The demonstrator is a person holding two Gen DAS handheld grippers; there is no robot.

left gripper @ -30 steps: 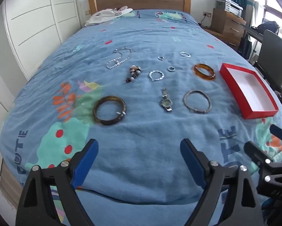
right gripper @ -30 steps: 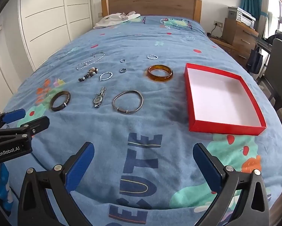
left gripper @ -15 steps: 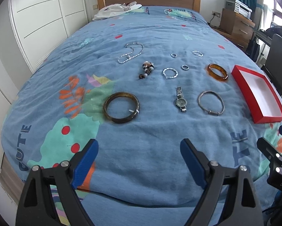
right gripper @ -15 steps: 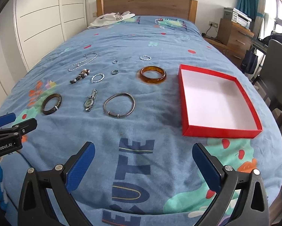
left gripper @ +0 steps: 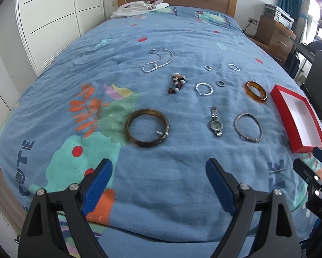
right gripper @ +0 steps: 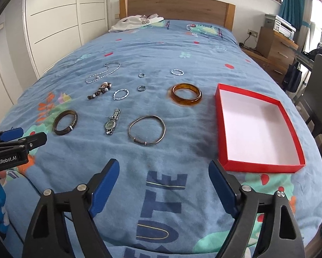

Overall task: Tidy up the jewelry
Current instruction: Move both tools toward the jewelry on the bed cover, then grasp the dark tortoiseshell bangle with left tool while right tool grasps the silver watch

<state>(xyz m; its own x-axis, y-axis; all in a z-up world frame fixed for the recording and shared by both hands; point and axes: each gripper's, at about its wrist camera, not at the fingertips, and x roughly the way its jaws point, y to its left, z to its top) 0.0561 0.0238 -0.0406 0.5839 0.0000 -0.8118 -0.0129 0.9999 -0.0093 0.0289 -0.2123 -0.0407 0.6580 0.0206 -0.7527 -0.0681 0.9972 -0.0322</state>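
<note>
Jewelry (right gripper: pixel 147 130) lies beside red box (right gripper: pixel 257 126); unheld.

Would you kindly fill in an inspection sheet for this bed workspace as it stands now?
Surface: blue patterned bedspread, wrinkled.
Job's things: red box empty; amber bangle, dark bangle, silver bangle, watch, beaded bracelet, chain and small rings lie apart on the bedspread.
Clutter: white garment by the headboard.
Grippers: left gripper open, empty; right gripper open, empty, jaws just closing somewhat.
Cables: plug lead at wall socket.
Surroundings: wardrobe, wooden drawers, chair.
</note>
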